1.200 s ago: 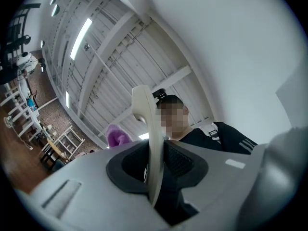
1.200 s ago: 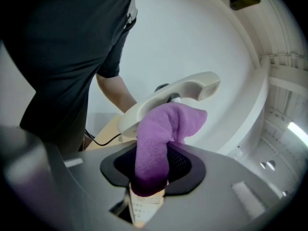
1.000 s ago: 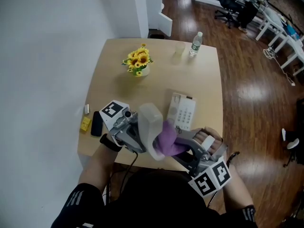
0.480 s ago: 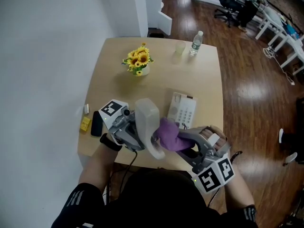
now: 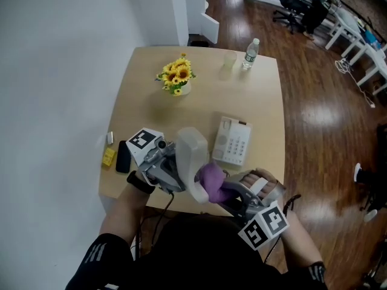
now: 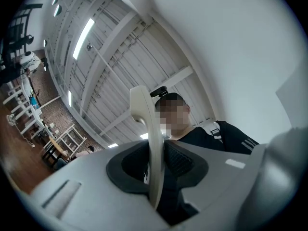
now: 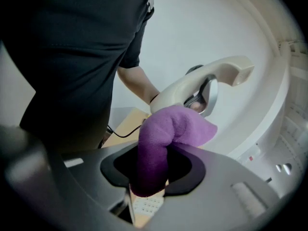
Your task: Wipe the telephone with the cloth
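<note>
In the head view the cloth hides the right gripper's jaw tips and the handset's lower end. The right jaws pinch the purple cloth, which touches the handset. The left gripper is clamped on the handset. The telephone base lies at 1 o'clock of the cloth. Since the earlier frame the cloth has slid toward 6 o'clock, uncovering the base's near edge.

Sunflowers stand on the table. A water bottle and a cup stand near its far edge. A yellow block lies beside a black device.

Cloth sits right of handset, before telephone.
</note>
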The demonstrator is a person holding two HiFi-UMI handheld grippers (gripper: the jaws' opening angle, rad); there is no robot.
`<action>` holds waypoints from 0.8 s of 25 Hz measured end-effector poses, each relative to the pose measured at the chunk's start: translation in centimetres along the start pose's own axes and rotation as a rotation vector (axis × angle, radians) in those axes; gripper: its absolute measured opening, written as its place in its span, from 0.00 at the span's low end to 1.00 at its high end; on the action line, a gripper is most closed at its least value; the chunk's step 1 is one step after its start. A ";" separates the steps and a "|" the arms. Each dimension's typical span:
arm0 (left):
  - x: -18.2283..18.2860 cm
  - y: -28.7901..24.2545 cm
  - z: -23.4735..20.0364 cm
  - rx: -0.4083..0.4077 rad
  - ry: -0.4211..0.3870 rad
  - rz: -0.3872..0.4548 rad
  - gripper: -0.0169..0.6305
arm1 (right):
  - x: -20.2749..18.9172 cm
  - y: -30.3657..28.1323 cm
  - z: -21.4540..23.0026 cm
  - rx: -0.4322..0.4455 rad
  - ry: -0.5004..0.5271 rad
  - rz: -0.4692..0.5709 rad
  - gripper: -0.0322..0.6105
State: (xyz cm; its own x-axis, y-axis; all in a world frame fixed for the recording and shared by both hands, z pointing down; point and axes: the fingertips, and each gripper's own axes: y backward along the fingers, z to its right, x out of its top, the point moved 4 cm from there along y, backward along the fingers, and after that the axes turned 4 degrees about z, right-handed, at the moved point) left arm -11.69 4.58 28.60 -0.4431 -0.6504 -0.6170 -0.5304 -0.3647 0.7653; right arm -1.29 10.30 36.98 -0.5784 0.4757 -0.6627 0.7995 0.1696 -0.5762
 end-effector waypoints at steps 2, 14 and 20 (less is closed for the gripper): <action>0.0 0.3 -0.3 0.019 -0.003 0.000 0.17 | -0.7 -0.1 -0.5 0.011 -0.019 -0.010 0.26; -4.5 9.4 -7.2 0.739 0.051 -0.026 0.17 | -14.6 -3.6 4.6 -0.242 -0.530 0.036 0.26; -8.7 14.6 -8.6 1.034 0.145 -0.052 0.17 | -23.9 -8.0 7.6 -0.299 -0.730 -0.088 0.26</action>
State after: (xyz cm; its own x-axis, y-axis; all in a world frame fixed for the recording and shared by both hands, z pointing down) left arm -9.31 -0.81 46.70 -0.3477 -0.7488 -0.5643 -0.9363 0.3092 0.1667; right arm 4.92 -9.02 53.78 -0.5190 -0.2189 -0.8263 0.6954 0.4540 -0.5571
